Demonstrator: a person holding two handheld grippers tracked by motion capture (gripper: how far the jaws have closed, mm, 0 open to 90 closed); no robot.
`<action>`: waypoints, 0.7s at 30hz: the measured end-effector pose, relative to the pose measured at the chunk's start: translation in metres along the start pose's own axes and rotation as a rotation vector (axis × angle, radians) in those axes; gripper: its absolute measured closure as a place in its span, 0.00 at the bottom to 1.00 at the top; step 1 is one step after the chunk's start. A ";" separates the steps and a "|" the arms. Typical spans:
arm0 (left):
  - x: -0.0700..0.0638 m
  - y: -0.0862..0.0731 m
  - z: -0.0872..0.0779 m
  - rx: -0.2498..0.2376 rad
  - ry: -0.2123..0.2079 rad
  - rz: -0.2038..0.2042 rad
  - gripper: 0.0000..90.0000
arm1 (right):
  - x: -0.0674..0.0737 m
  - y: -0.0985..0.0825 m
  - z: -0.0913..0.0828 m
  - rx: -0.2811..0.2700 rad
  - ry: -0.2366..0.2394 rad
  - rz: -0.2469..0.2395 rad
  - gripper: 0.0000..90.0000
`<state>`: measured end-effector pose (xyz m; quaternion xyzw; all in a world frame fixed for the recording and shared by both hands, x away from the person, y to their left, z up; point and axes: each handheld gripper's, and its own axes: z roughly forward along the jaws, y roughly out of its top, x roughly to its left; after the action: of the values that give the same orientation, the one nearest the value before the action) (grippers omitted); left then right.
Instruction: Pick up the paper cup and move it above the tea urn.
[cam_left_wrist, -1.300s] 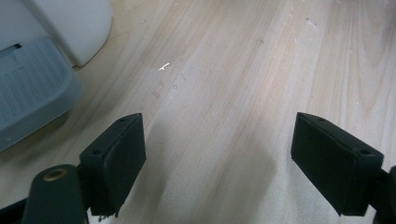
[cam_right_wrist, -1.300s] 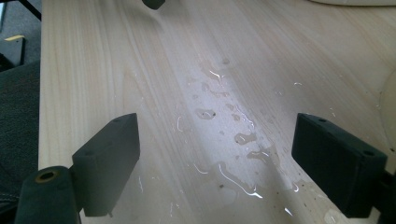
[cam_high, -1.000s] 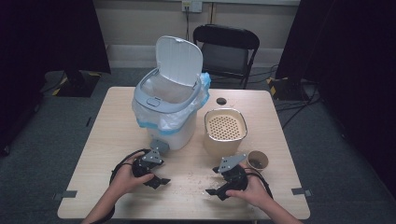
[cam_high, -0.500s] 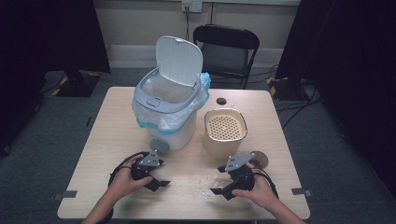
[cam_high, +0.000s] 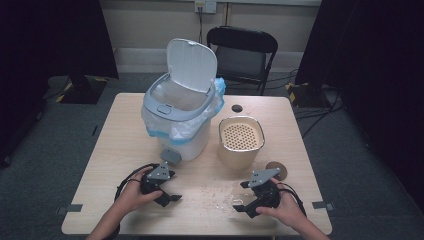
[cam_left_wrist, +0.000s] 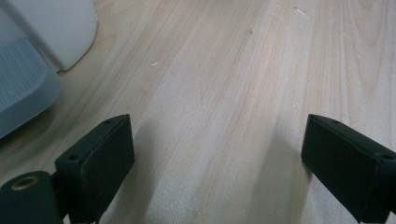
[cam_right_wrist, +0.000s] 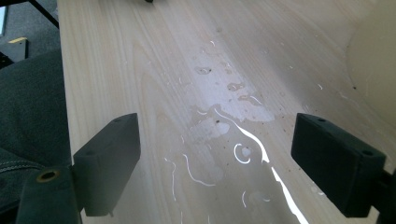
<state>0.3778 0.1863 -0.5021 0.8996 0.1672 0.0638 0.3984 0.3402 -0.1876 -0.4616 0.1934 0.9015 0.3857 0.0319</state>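
My left tool (cam_high: 172, 196) rests low over the near-left part of the worktop (cam_high: 125, 130), jaws pointing toward the worktop's middle. Its jaws have just been opening and now stand spread wide, with bare wood between them and nothing gripped. In the left gripper view the grey foot pedal (cam_left_wrist: 21, 88) of the pedal bin sits just beyond the left jaw, at the foot of the bin's white wall.

The white pedal bin (cam_high: 182, 132) stands upright behind my left tool. Its long axis is vertical, its lid (cam_high: 191, 65) is tipped up and back toward the far side, and its pedal (cam_high: 170, 156) faces me. A clear liner with a blue edge (cam_high: 217, 92) is folded over the rim.

Right of the bin, just beside it, stands a cream pot (cam_high: 241, 145), upright, with a perforated insert showing in its mouth. A small dark disc (cam_high: 237, 108) lies behind it, well apart from my hands, and a round brown coaster (cam_high: 276, 170) lies at its near right.

Between my two tools the worktop carries a patch of spilled water and crumbs (cam_high: 225, 195). In the right gripper view this wet patch (cam_right_wrist: 224, 126) lies directly ahead, between and beyond the jaws.

My right tool (cam_high: 244, 202) is held at the near-right edge, pointing left toward the spill. Its jaws are spread, nothing between them.
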 end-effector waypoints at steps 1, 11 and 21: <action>0.000 0.000 0.000 -0.001 0.000 0.000 0.10 | 0.000 -0.001 -0.001 0.001 -0.002 -0.002 0.17; 0.000 0.000 0.000 -0.001 -0.001 0.002 0.10 | -0.001 -0.010 -0.010 -0.002 -0.002 0.015 0.17; 0.000 0.000 0.000 0.002 -0.004 0.007 0.09 | -0.002 -0.023 -0.016 0.017 -0.015 0.032 0.17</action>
<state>0.3781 0.1864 -0.5021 0.9008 0.1632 0.0632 0.3975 0.3310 -0.2140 -0.4669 0.2107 0.9014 0.3771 0.0307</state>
